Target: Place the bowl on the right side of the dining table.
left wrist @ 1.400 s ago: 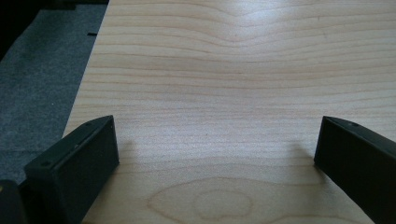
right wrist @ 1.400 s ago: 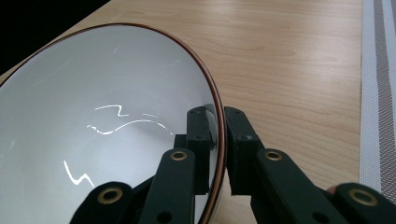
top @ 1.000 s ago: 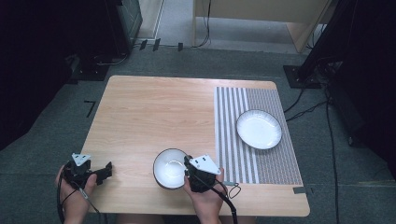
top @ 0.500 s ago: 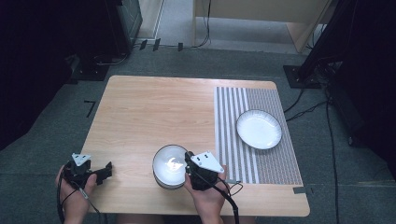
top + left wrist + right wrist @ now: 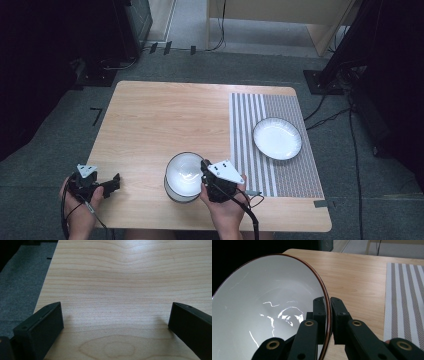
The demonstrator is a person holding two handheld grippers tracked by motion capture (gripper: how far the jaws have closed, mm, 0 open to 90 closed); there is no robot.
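High view is showing the right gripper [image 5: 204,176] clamping the rim of a white bowl [image 5: 184,175] near the front edge of the wooden table [image 5: 160,120], with the bowl tilting. Right gripper view is showing the jaws pinching the bowl's brown-edged wall, one inside and one outside. The left gripper [image 5: 112,183] is sitting at the table's front left corner, its jaws spread wide over bare wood. A white plate [image 5: 277,138] is lying on the striped placemat [image 5: 295,175], well apart from the bowl
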